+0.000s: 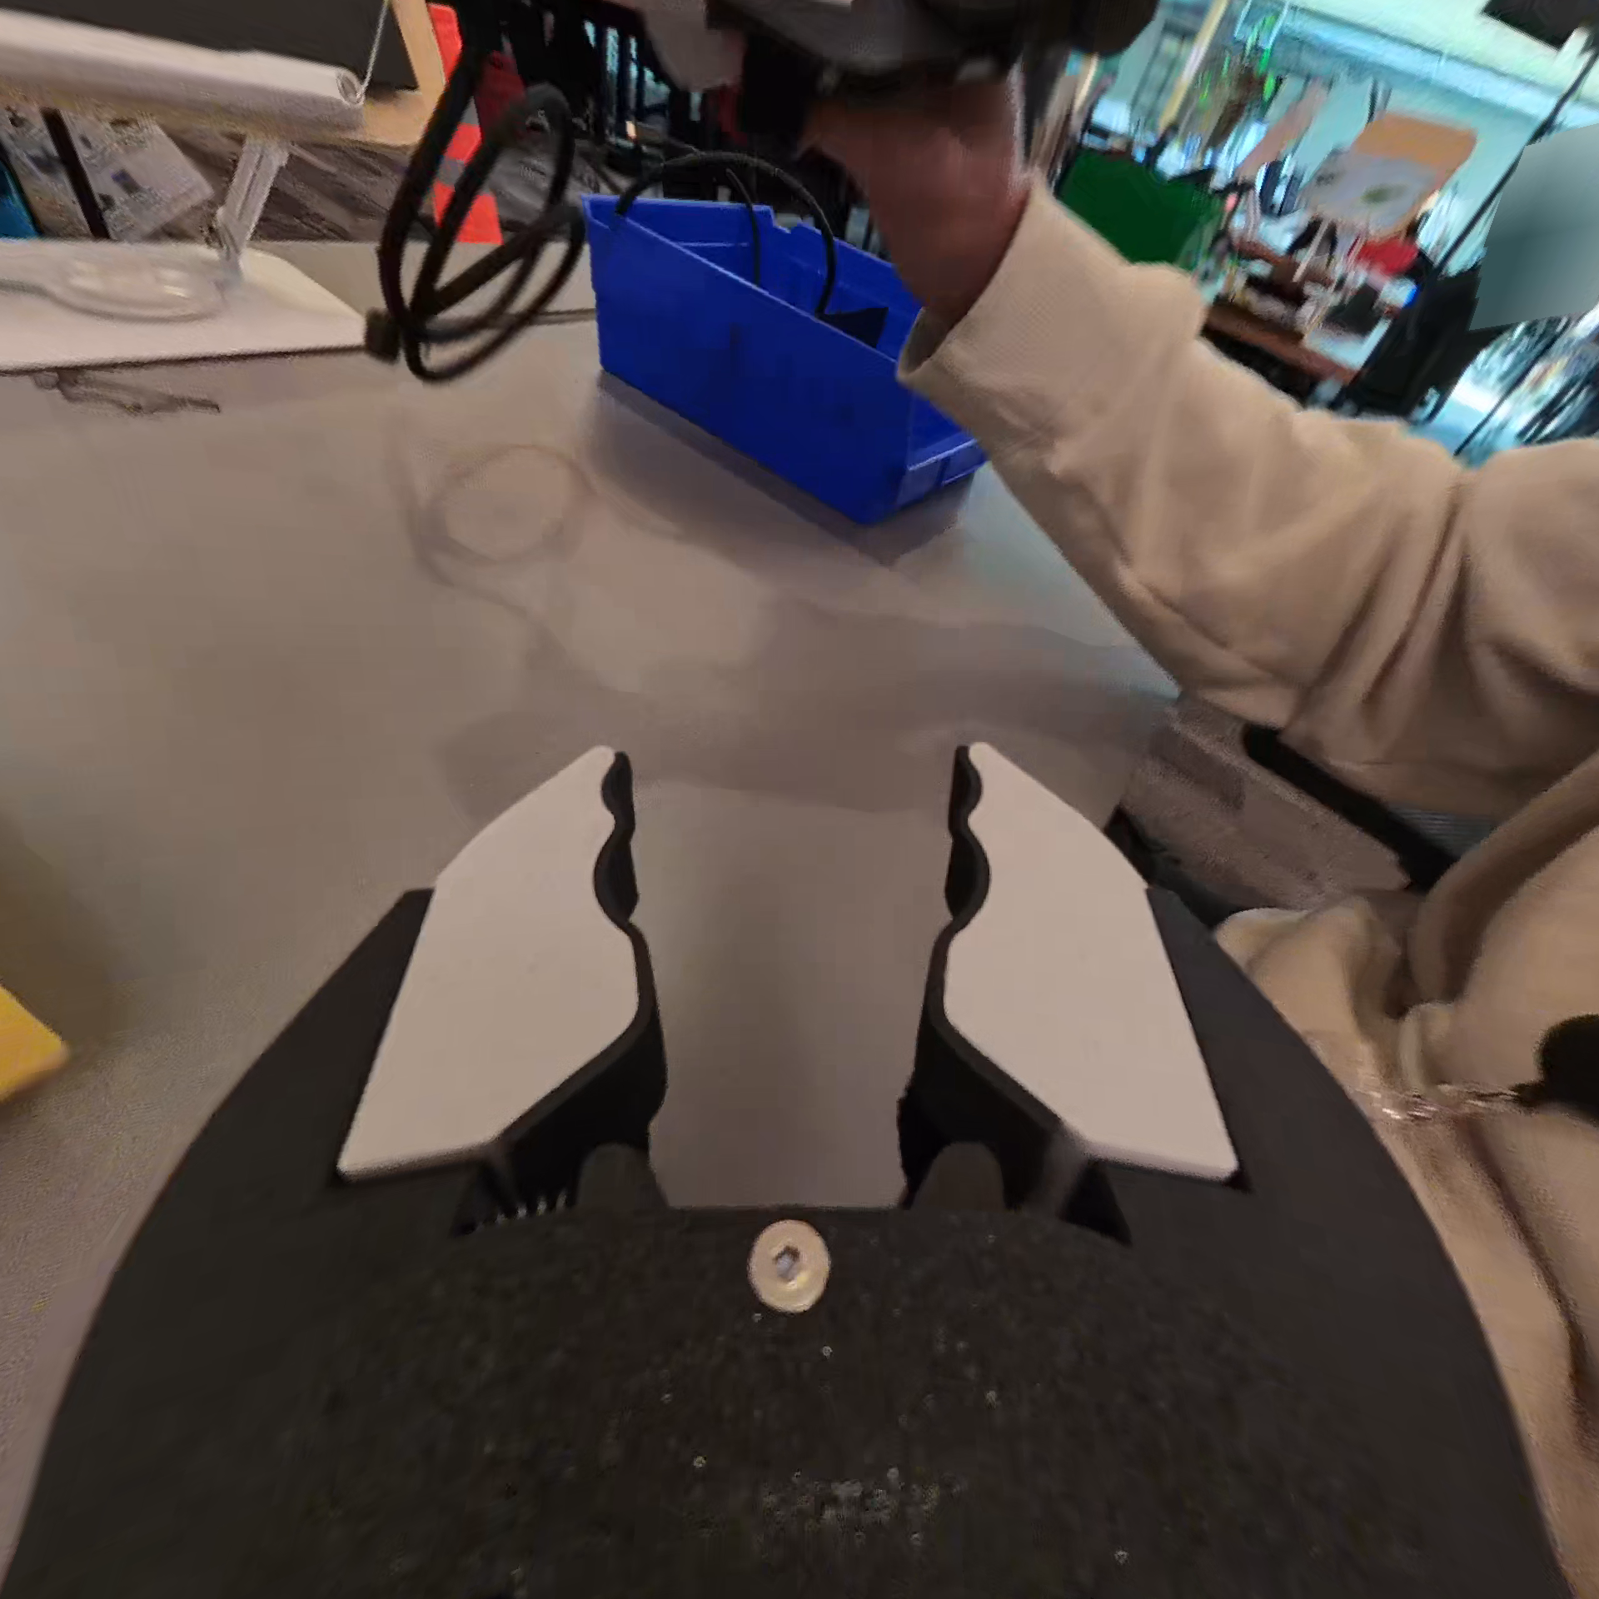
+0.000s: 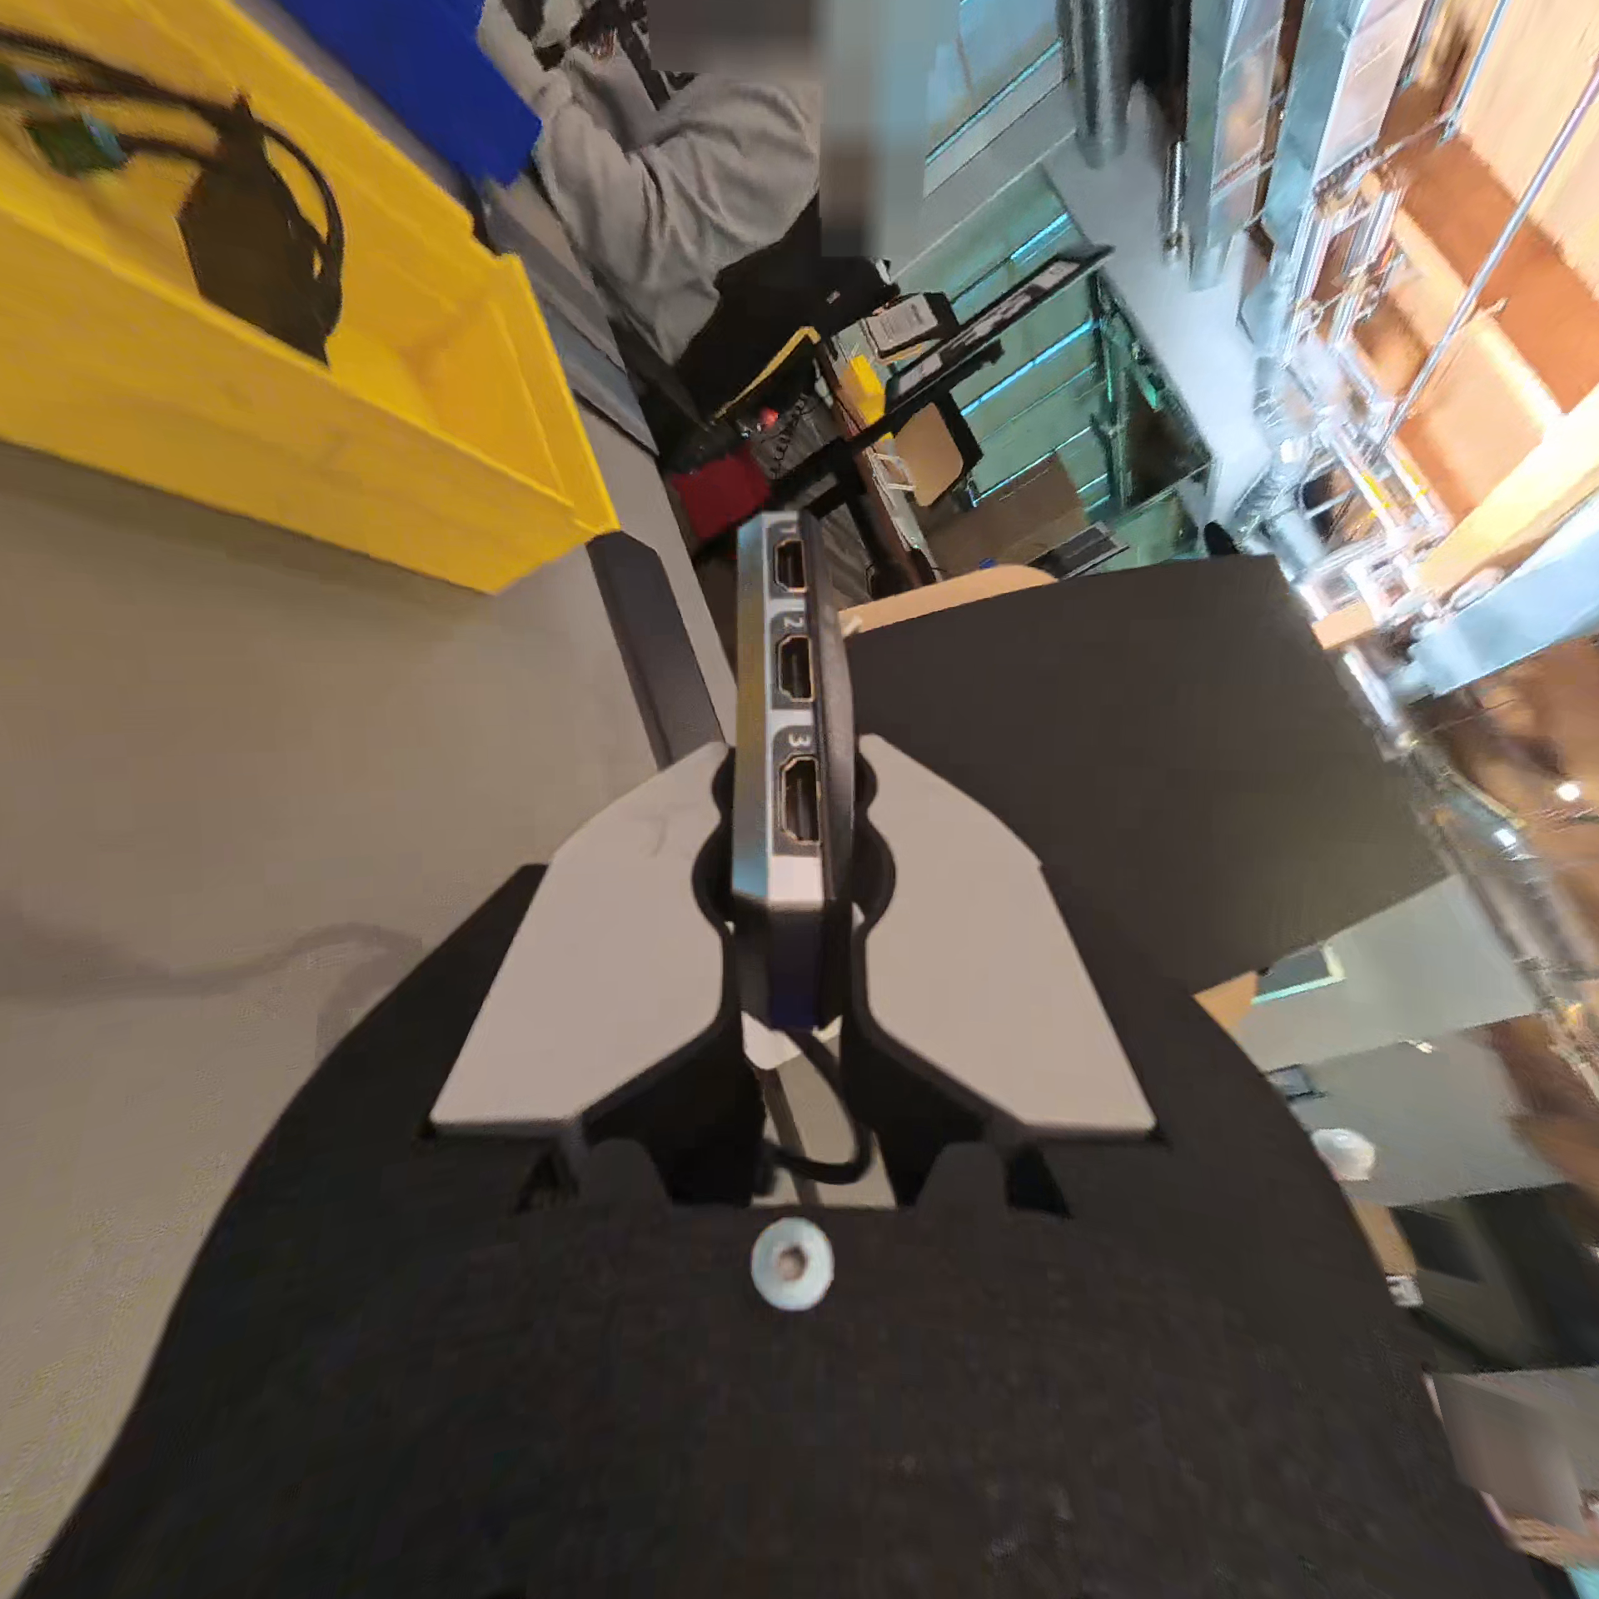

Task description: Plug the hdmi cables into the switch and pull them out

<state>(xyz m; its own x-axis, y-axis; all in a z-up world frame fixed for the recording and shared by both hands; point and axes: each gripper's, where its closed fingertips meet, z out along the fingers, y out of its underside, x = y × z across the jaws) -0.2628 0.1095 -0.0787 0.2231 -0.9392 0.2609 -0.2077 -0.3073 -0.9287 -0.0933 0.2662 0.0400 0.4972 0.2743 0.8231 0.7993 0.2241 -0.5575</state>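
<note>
While the right gripper is clamping the switch edgewise – rigid, light, ports all vacant – the left gripper is hovering wide and unloaded; cables, being limp, want gripping by the plug.

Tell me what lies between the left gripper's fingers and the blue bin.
Only bare grey tabletop between the left gripper and blue bin, in the left wrist view.
</note>
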